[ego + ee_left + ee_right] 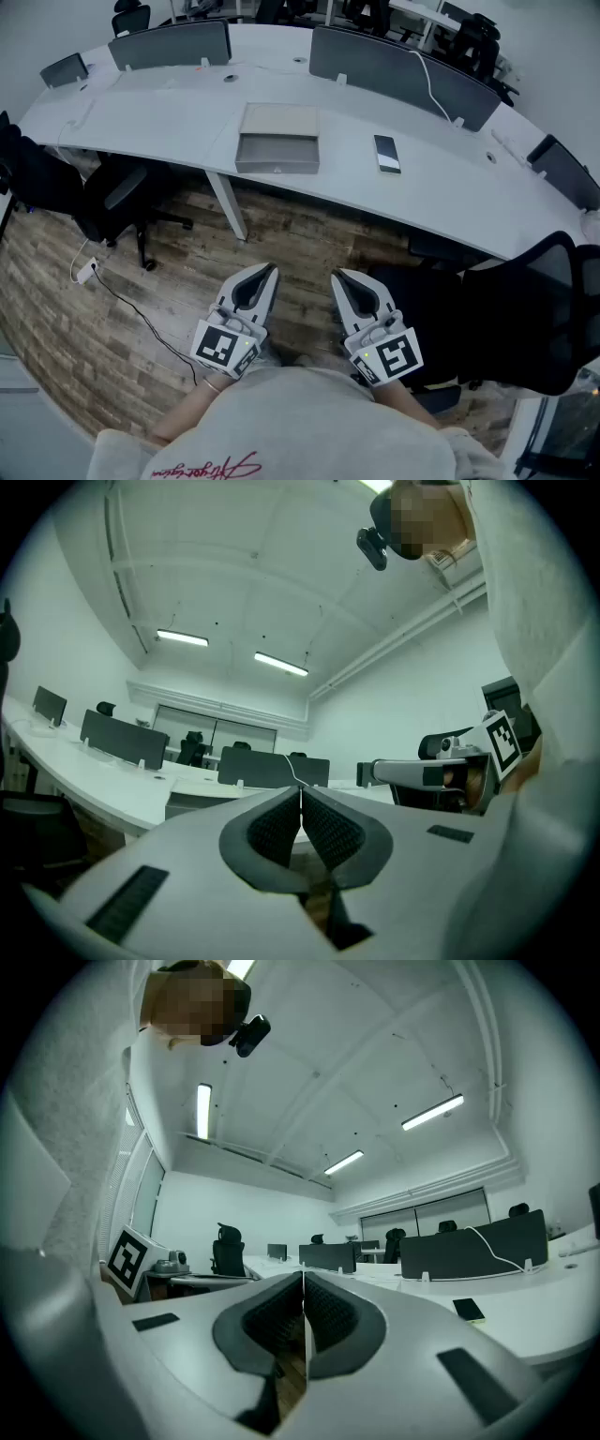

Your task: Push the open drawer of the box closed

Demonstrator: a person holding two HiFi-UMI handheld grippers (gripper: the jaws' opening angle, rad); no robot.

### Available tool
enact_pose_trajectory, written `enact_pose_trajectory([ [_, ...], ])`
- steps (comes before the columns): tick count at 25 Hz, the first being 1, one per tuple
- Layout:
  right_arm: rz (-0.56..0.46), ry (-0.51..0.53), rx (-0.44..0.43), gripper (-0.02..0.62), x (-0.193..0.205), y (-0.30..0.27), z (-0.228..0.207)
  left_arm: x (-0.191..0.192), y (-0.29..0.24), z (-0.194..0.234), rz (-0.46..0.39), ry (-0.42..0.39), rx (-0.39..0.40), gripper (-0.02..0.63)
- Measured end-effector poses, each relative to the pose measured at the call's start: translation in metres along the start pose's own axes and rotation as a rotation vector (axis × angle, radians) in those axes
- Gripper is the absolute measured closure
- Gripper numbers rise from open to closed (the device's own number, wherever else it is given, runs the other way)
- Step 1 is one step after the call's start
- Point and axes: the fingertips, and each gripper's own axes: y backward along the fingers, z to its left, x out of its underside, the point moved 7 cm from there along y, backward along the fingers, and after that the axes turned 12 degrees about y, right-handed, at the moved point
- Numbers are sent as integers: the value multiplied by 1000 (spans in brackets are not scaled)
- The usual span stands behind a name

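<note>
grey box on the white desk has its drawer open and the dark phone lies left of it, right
No: the dark flat phone lies right of the grey rectangular box, not left, as the head view shows. The box does sit on the white curved desk with its drawer open.

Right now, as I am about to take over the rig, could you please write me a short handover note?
Left gripper: shut, empty, held low near the body, above the floor.
Right gripper: shut, empty, beside the left one.
Things: the box sits on the white desk, with its drawer open toward the person. A phone lies to its right.
Done: nothing yet; neither gripper touches the box.
Left: reach the drawer front and push it closed.
</note>
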Motion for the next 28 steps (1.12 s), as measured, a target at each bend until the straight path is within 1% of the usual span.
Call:
enact_pose_trajectory([
  [9, -4, -1, 6, 577, -1, 17, 8, 5, 9, -13, -3, -6, 2, 588],
  [15, -40, -42, 8, 577, -4, 35, 11, 9, 19, -25, -19, -2, -19, 588],
  [23, -46, -42, -19, 577, 1, 56, 19, 18, 34, -42, -32, 3, -59, 588],
  [28, -58, -55, -28, 577, 2, 53, 17, 18, 35, -41, -40, -6, -69, 588],
])
